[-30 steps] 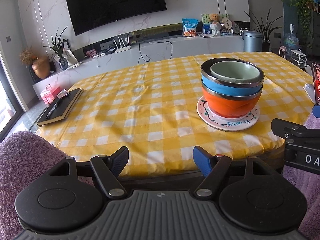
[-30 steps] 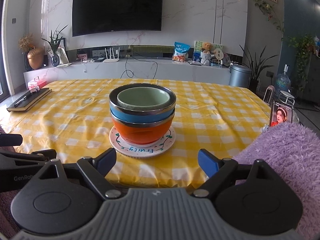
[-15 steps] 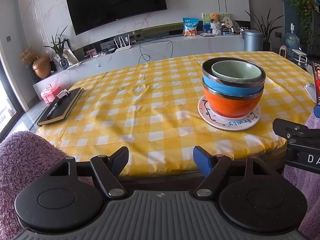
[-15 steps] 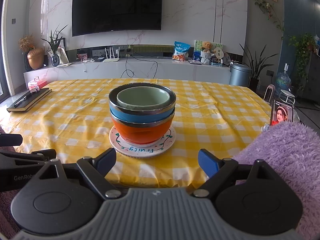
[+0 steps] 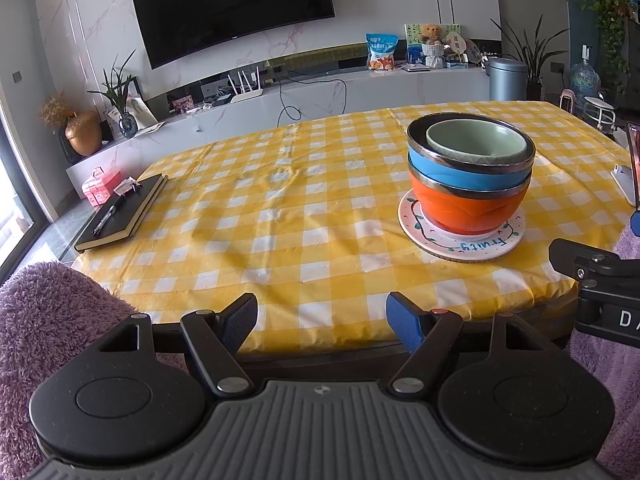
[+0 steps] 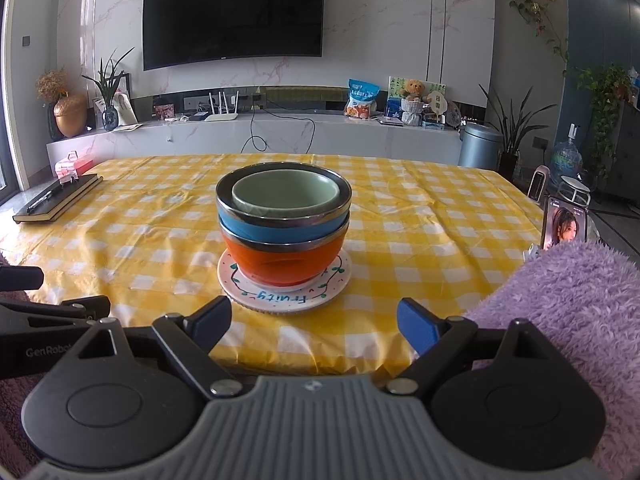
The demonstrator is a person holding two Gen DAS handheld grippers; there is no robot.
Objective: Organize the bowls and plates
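From the left wrist, the left gripper (image 5: 322,314) is seen with its blue-padded fingers (image 5: 402,318) spread wide and nothing between them, held short of the near edge of the yellow-checked worktop (image 5: 280,208). Well ahead and to the right, a stack is seen: a small pale green bowl (image 5: 476,145) nested in a blue steel-rimmed bowl (image 5: 468,174), that one nested in an orange steel-rimmed bowl (image 5: 468,208), all set on a round white plate lettered "Fruity" (image 5: 460,240).

From the right wrist, the right gripper (image 6: 314,322) is likewise found wide open and empty, with the stack straight ahead, just beyond the fingers. The stacking looks complete; if more is wanted, a reach forward to the plate would be called for.
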